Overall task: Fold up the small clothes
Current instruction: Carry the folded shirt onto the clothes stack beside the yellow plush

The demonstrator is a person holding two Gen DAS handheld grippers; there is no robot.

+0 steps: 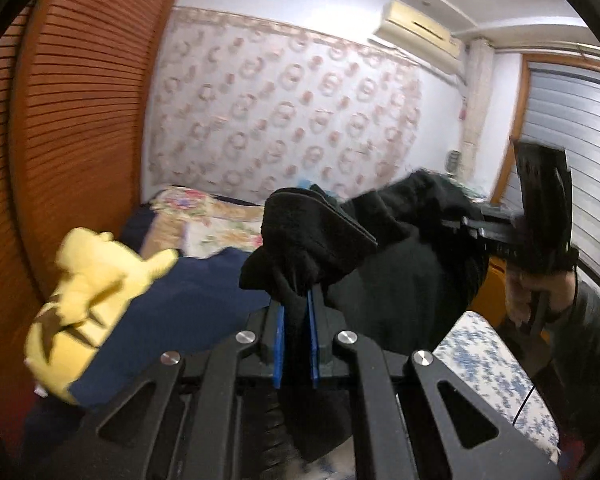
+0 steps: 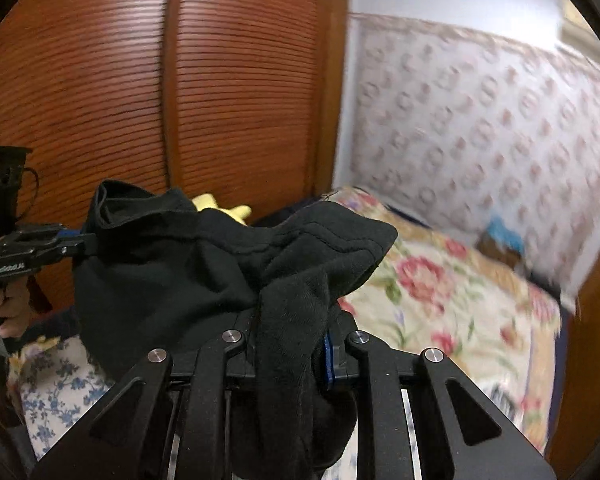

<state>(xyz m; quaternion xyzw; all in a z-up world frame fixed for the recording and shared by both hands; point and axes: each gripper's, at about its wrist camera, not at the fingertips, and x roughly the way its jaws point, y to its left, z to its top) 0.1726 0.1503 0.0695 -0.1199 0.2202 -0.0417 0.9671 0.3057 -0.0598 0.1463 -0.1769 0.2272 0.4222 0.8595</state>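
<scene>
A small black garment (image 1: pixel 400 280) hangs in the air, stretched between both grippers. In the left wrist view my left gripper (image 1: pixel 296 300) is shut, its blue pads (image 1: pixel 278 348) pinching one bunched edge of the cloth. At the right, my right gripper (image 1: pixel 456 224) bites the other edge, with a person's hand (image 1: pixel 520 292) on its grip. In the right wrist view the black garment (image 2: pixel 172 272) drapes over my right gripper (image 2: pixel 292 316), which is shut on a fold of it; the cloth hides most of the fingers. At the far left, my left gripper (image 2: pixel 86 242) clamps the far corner.
Below lies a bed with a floral bedspread (image 2: pixel 440 300), a dark blue blanket (image 1: pixel 180 312) and a yellow plush toy (image 1: pixel 88 292). A blue-flowered white surface (image 1: pixel 488 364) sits near me. Wooden louvred wardrobe doors (image 2: pixel 140 80) stand close behind; patterned wall (image 1: pixel 280 100) beyond.
</scene>
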